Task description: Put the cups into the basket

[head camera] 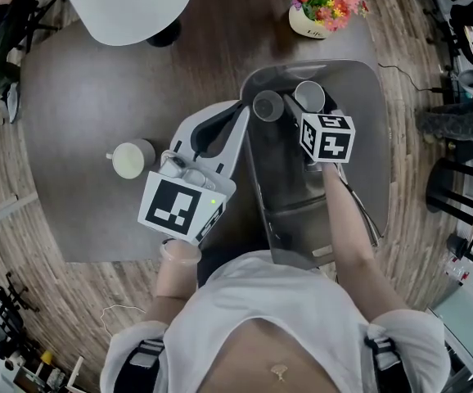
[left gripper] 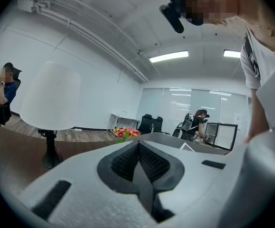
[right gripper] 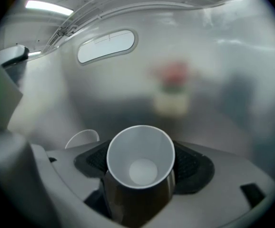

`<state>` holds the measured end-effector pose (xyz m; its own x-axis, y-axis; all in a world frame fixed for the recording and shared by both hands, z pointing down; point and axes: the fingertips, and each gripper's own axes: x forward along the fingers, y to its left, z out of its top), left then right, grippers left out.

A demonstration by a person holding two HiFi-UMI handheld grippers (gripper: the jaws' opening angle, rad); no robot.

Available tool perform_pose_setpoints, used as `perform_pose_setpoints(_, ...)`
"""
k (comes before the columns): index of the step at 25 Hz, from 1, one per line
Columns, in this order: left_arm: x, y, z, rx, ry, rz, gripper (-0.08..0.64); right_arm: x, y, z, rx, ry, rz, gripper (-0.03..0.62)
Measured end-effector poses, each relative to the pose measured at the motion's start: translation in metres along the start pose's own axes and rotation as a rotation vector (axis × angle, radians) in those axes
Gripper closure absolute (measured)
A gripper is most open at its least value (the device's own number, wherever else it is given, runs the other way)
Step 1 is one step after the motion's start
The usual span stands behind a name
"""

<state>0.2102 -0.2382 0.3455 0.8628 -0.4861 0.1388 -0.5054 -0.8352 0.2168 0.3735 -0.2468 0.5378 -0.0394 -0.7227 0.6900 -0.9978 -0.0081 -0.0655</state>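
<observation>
Your right tongs [right gripper: 142, 175] clamp a cup [right gripper: 141, 153], mouth up, inside the basket [head camera: 361, 121] beside a second cup [head camera: 268, 105]; your left tongs [left gripper: 142, 175], closed empty, hover outside its left wall.

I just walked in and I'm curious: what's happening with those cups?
A person is putting cups into a grey basket. The right hand-held gripper holds a dark cup, white inside, within the basket beside another cup already there. The left hand-held gripper is shut and empty by the basket's edge. One cream cup waits on the table.
</observation>
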Motion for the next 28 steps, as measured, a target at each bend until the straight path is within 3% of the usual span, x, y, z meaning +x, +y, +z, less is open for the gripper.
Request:
perform_pose_setpoints(9,0.002,0.000,-0.002,-0.030,0.001,0.010,0.549,-0.001,-0.005,0.003,0.012,-0.011,-0.018,0.210)
perform_pose_setpoints(19,0.000,0.001,-0.003,-0.083,-0.012,0.020,0.549,-0.027,-0.002,0.037,0.015,-0.070,-0.014,0.209)
perform_pose_setpoints(28,-0.018,0.000,0.006,-0.076,-0.045,0.068,0.549,-0.072,0.015,0.065,0.044,-0.200,-0.014,0.209)
